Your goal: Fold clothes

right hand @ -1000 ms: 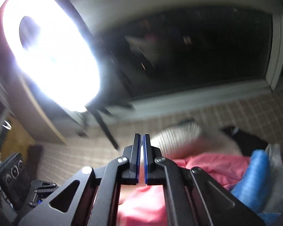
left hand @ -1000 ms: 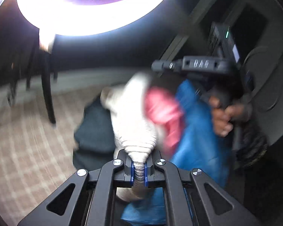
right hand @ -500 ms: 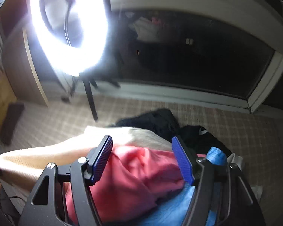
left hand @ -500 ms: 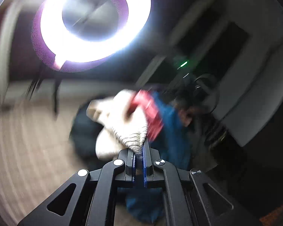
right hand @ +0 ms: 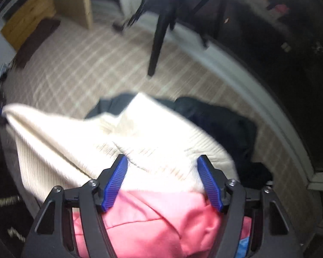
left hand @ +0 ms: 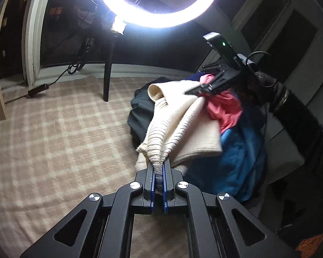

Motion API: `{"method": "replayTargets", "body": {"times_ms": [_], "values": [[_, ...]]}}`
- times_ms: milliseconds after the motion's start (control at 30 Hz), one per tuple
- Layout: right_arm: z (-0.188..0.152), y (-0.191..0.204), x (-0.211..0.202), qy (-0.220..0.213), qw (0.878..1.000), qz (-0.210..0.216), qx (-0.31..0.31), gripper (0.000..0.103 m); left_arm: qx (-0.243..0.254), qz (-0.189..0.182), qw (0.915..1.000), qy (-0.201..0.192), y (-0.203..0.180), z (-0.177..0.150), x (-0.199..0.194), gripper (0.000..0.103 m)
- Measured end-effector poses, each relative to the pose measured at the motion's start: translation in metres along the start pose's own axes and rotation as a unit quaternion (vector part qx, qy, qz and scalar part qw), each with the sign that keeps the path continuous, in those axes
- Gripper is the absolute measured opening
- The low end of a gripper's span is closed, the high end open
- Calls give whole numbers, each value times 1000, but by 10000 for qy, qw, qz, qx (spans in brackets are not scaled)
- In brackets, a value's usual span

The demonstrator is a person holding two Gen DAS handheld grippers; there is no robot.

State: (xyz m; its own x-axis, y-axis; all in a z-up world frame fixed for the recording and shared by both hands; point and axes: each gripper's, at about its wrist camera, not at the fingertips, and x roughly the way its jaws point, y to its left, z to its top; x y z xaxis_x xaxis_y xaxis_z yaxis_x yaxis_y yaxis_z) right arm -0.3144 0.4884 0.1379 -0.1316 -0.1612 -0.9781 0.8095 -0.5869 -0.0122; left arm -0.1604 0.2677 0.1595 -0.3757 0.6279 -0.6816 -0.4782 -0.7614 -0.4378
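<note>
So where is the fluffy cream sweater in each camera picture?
Left wrist view: the cream sweater is centre, pinched in the left tongs.
Right wrist view: it spreads across the middle, just beyond the open right tongs.
Shared landmark: the pink garment beside it.

Both wrist views look closely along their tongs — sharing the cream sweater [left hand: 183, 124].

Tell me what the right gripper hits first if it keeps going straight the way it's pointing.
Most likely the cream knit sweater. The right gripper is open, its jaws spread just above the sweater, with the pink garment beneath them. Depth is blurred, but the knit fills the line ahead before the dark clothes beyond.
</note>
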Motion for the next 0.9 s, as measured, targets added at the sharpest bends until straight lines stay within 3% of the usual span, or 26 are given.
{"method": "replayTargets", "body": {"times_ms": [67,100,133,200,367,467,567,667,767,900], "values": [[-6,1,14,88,9999,-116,-12,68,79,103,9999,73,3,2,10,4],[-7,3,15,-6,9998,-186,38,61,81,127,9998,94,5,2,16,4],[-8,4,16,-102,9996,-255,87,51,86,122,9999,75,5,4,16,4],[-9,10,6,-436,9981,-407,167,22,100,87,9999,1,3,8,13,4],[-24,5,-58,-1442,9838,-699,803,14,380,-39,9975,-599,-21,41,-29,4],[-44,-5,-119,-2310,9610,-737,1330,13,744,-18,9928,-937,-46,65,-59,4],[-72,-11,-187,-3117,9311,-739,1746,12,1248,128,9848,-1198,-79,83,-87,4],[-105,-12,-255,-3749,8999,-807,2076,11,1413,274,9787,-1463,-95,97,-119,4],[-124,-4,-303,-4150,8754,-1080,2231,11,1539,418,9719,-1729,-109,110,-152,0],[-128,18,-350,-4495,8560,-1322,2182,10,1705,609,9612,-2081,-127,127,-196,0]]}}
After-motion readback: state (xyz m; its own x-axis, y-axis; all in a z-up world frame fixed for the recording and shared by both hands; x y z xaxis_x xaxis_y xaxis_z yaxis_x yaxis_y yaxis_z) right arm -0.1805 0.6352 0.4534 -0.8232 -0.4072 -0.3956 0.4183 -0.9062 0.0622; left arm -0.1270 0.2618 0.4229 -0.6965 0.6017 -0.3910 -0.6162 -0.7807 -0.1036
